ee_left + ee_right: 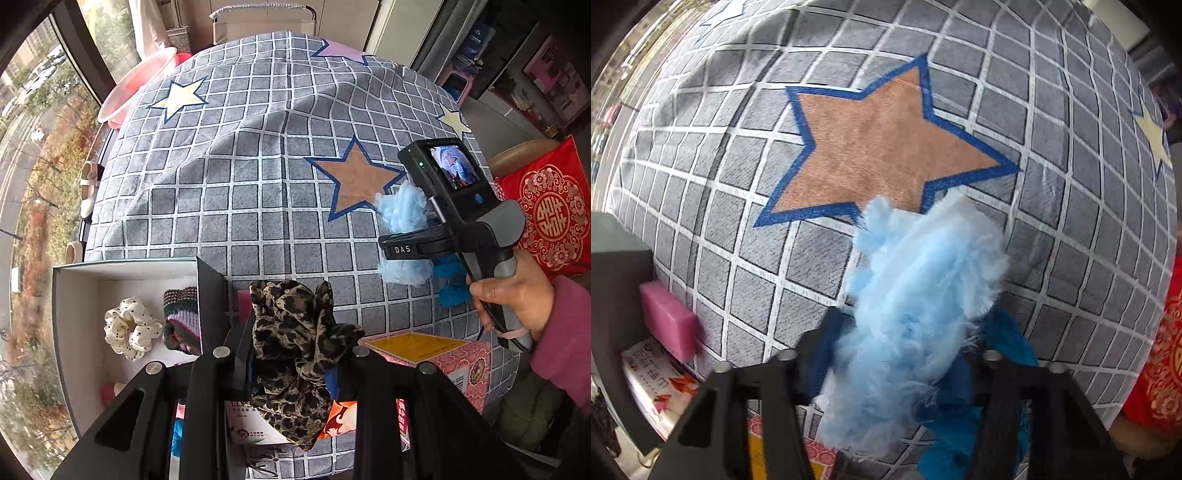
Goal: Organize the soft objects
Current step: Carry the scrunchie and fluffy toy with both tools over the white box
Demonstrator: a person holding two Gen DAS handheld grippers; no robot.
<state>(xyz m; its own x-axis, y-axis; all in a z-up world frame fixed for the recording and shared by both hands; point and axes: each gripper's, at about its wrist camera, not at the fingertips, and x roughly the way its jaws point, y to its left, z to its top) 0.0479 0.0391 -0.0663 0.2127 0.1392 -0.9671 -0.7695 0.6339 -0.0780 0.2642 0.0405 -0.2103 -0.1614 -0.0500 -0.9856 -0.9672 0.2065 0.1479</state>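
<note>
The leopard-print scrunchie (295,354) hung bunched between the left gripper's (291,354) fingers (240,354), and those fingers were clamped tight on it, holding it up just beside the open white box (74,295). Over in the right gripper (890,354), the fluffy light-blue scrunchie (916,295) was caught between the fingers (812,354), fibres spilling out on both sides; the fingers were pressed onto it, the pile squeezed narrow where they met it. A darker blue fuzzy piece (1012,336) showed just behind and under it, though whether it was gripped too could not be told.

Inside the box, a cream scrunchie with black dots (131,326) lay on the floor of it, and a striped knitted band (183,317) sat right beside that, against the box's dark wall (210,306). A pink block (668,321) lay near that wall on the outside.

Everything sat on a tabletop covered by a grey checked cloth (240,166), with an orange star outlined in blue (879,147) printed just beyond the light-blue scrunchie. A pink patterned carton with a yellow top (436,350) rested near the person's hand (517,299), which gripped the right gripper's handle, a pink sleeve (565,339) at the wrist. A red embroidered cushion (550,214) lay off past the tabletop's edge.
</note>
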